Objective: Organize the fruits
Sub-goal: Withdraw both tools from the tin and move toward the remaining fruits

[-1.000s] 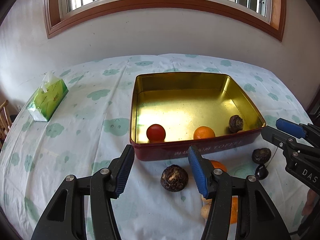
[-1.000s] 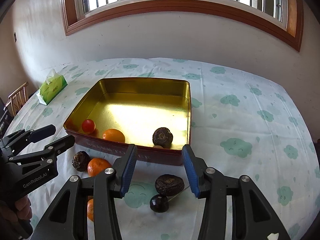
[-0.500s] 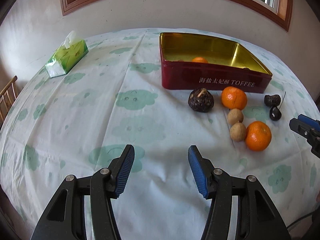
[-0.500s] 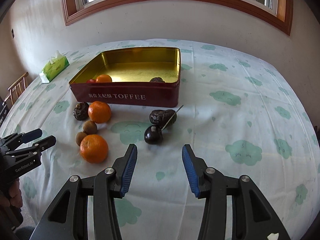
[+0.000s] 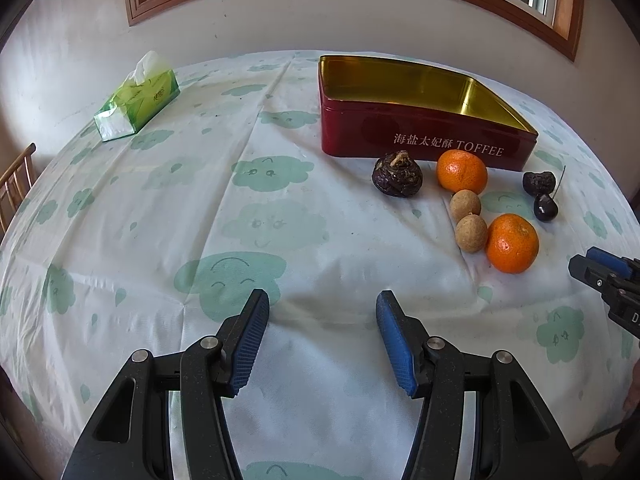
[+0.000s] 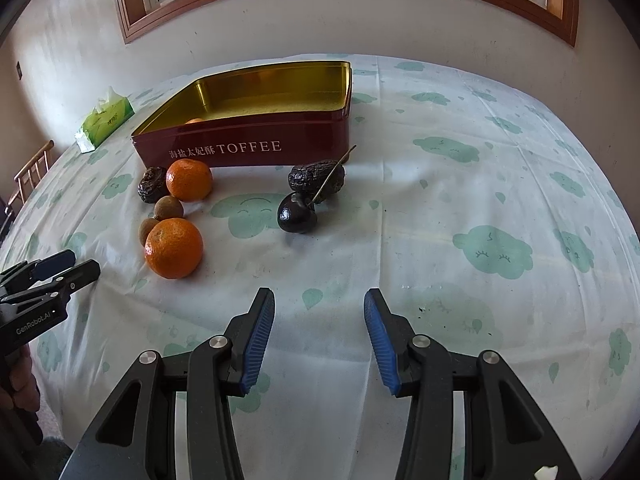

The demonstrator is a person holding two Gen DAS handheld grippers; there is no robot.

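Gaping empty, both tools (image 5: 322, 332) (image 6: 319, 330) hover well short of the fruits (image 6: 174, 247).

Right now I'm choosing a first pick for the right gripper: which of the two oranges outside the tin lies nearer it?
The front orange, farther from the toffee tin; the other orange sits against the tin's wall.

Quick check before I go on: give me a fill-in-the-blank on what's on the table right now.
1. Both tongs, left and right, are ____.
2. The word in Latin letters on the red tin is ____.
3. The number of oranges lying outside the tin, near and far, is ____.
4. The tissue pack is coloured ____.

Missing words: open; TOFFEE; two; green
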